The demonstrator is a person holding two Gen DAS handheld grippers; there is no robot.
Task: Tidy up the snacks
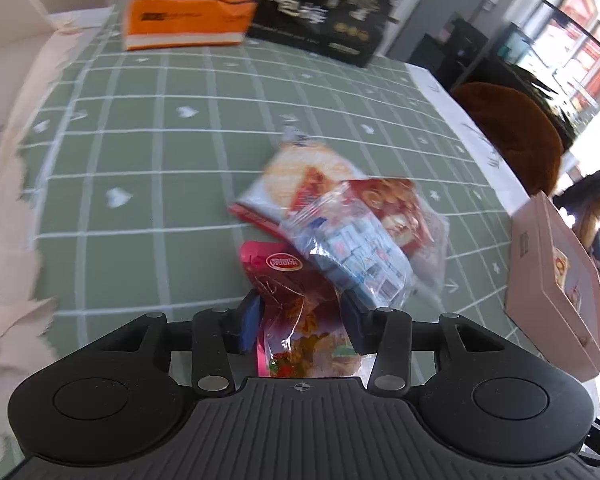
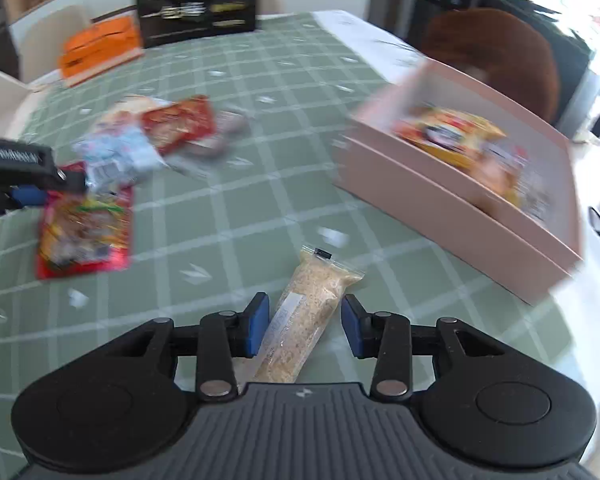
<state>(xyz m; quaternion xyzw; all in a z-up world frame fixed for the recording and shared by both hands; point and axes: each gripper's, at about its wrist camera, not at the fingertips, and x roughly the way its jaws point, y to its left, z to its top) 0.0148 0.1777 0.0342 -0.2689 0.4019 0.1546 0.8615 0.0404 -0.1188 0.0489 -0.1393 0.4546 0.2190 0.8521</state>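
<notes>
A green checked tablecloth [image 2: 236,216] covers the table, pink box [image 2: 460,200] at my right. My left gripper [image 1: 300,312] clamps the pink snack bag [image 1: 296,320]; my right gripper [image 2: 305,324] stands apart around the crumb packet [image 2: 308,320].

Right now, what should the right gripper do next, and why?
Probably squeeze shut. The right gripper is open, with the long crumbly snack packet lying between its blue pads, not yet pinched. The pink box, already holding snacks, sits nearby.

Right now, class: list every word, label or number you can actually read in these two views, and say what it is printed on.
No text here reads with certainty.
Pink snack bag: red oval logo, characters too blurred.
Black box: gold characters, blurred.
Orange pack: print blurred.
Crumb packet: label unreadable.
</notes>
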